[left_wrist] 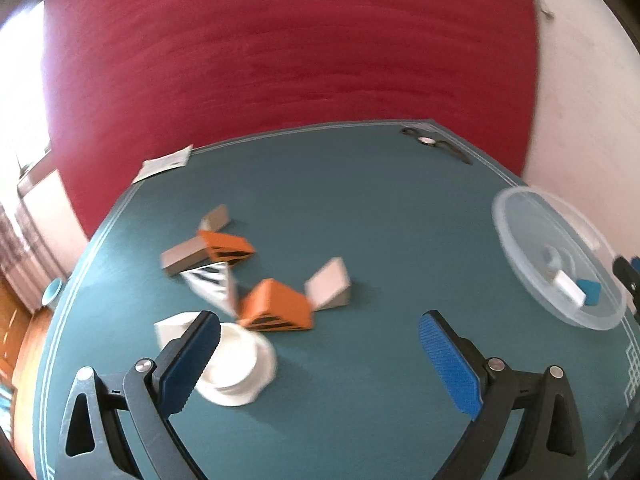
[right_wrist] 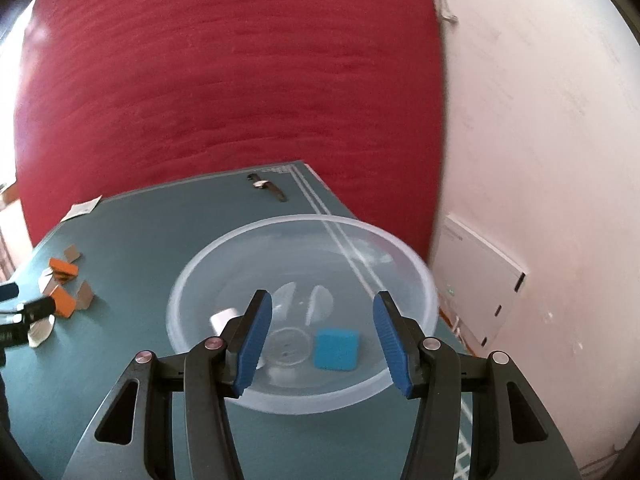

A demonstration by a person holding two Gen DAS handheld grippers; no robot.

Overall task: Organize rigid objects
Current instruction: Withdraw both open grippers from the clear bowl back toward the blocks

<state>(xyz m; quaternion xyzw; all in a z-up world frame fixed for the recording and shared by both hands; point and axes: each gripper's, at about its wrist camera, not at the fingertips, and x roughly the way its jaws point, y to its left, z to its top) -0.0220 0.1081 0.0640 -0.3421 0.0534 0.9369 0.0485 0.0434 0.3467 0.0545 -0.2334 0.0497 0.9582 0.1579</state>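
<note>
1. On the teal table (left_wrist: 380, 208), a loose heap of wedge blocks (left_wrist: 256, 280) lay left of centre: orange, grey and striped pieces, some touching, with a white lid-like piece (left_wrist: 240, 368) nearest the camera.
2. Well to the right stood the clear bowl (right_wrist: 304, 400), already holding a blue block (right_wrist: 335, 349) and a white block (right_wrist: 222, 319).
3. The left gripper (left_wrist: 320, 344) hung over the heap with its jaws wide apart and nothing between them, one finger overlapping the white piece in view.
4. The right gripper (right_wrist: 322, 334) hovered above the bowl, jaws partly open and empty.
5. Judging by this, the next pick fell to the left; it should single out an outlying wedge, square the pads to its flat faces and avoid the sloped side, which would likely slip.
</note>
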